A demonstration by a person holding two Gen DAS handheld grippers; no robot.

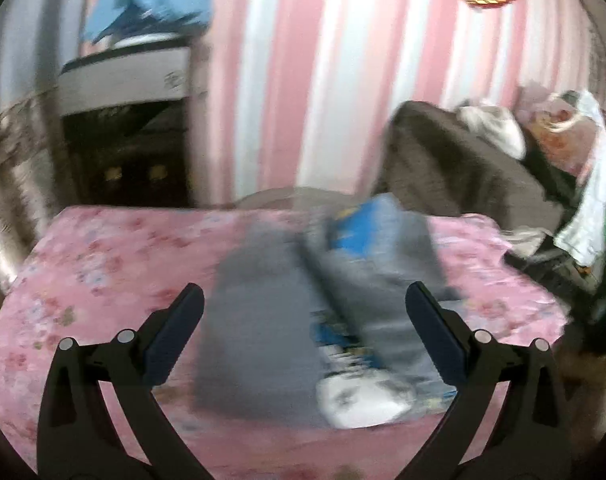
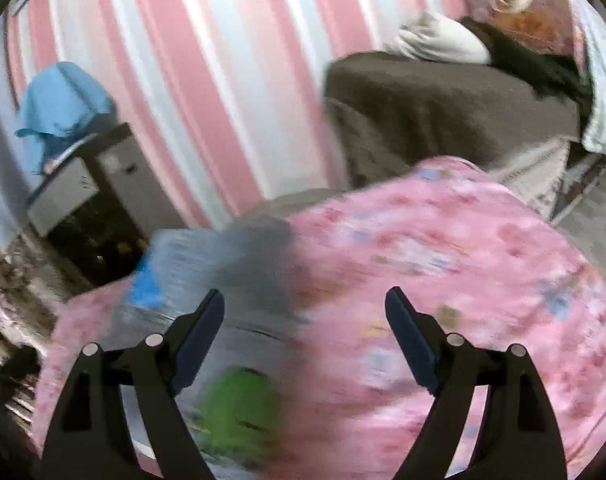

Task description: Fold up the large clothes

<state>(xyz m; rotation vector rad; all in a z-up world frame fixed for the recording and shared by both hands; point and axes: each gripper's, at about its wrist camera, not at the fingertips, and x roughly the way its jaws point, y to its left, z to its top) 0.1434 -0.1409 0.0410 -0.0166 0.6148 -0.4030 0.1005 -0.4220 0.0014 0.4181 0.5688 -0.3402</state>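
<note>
Both sets of jaws stand wide apart and hold nothing. The left gripper (image 1: 305,312) hangs above a grey garment with blue and white print (image 1: 323,312), which lies partly folded on the pink floral bedspread (image 1: 103,264). From the right gripper (image 2: 305,320), the garment (image 2: 231,264) sits toward ten o'clock; both views are motion-blurred. A brown sofa (image 2: 443,112) stands at one o'clock against the pink-and-white striped wall (image 2: 207,80).

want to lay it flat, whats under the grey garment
The grey garment lies on a pink floral sheet, which shows all around it. Whatever is beneath the sheet is covered.
</note>
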